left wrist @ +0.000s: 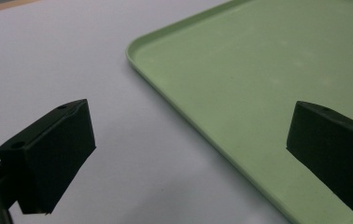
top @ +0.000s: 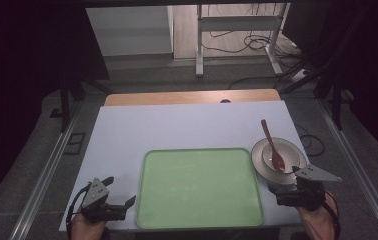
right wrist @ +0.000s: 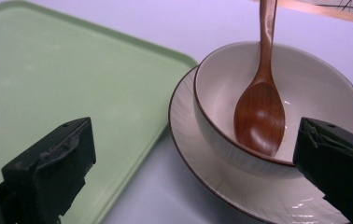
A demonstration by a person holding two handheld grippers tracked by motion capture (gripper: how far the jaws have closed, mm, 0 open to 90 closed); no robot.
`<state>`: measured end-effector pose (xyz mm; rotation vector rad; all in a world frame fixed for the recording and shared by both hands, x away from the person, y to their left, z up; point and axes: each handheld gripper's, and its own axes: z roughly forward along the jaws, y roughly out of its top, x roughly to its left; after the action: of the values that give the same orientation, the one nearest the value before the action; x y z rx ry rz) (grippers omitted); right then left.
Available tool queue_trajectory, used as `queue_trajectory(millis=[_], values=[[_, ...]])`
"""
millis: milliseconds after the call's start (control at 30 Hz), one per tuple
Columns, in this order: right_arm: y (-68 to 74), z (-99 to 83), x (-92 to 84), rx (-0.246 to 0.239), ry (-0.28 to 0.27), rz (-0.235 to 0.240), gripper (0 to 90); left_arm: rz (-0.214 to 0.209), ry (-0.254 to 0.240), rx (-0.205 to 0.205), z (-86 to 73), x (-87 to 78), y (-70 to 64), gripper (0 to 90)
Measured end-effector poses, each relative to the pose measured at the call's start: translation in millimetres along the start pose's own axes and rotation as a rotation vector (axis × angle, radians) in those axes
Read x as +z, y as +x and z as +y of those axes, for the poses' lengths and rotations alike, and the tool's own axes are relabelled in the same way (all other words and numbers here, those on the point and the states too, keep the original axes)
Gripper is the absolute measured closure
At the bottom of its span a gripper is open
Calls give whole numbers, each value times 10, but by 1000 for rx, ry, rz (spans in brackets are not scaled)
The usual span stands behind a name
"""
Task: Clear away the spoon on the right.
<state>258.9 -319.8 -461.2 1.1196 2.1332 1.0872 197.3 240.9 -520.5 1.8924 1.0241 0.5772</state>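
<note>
Grey floor (top: 142, 80), white metal frame (top: 237, 22) (cables beneath), dark surroundings

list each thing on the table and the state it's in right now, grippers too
green tray: flat on the table, nothing on it
plate: on the table right of the tray, bowl on it
bowl: upright on the plate, holds the spoon
wooden spoon: head down in the bowl, handle leaning on the far rim
left gripper: open, holds nothing
right gripper: open, just short of the plate, holds nothing
</note>
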Motion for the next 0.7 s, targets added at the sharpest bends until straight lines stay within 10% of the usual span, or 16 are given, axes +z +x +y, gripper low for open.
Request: queue_trajectory(millis=[700], values=[[-109, 262, 168, 12, 4, 20, 0, -1, 1, 0, 0, 2, 1, 11]])
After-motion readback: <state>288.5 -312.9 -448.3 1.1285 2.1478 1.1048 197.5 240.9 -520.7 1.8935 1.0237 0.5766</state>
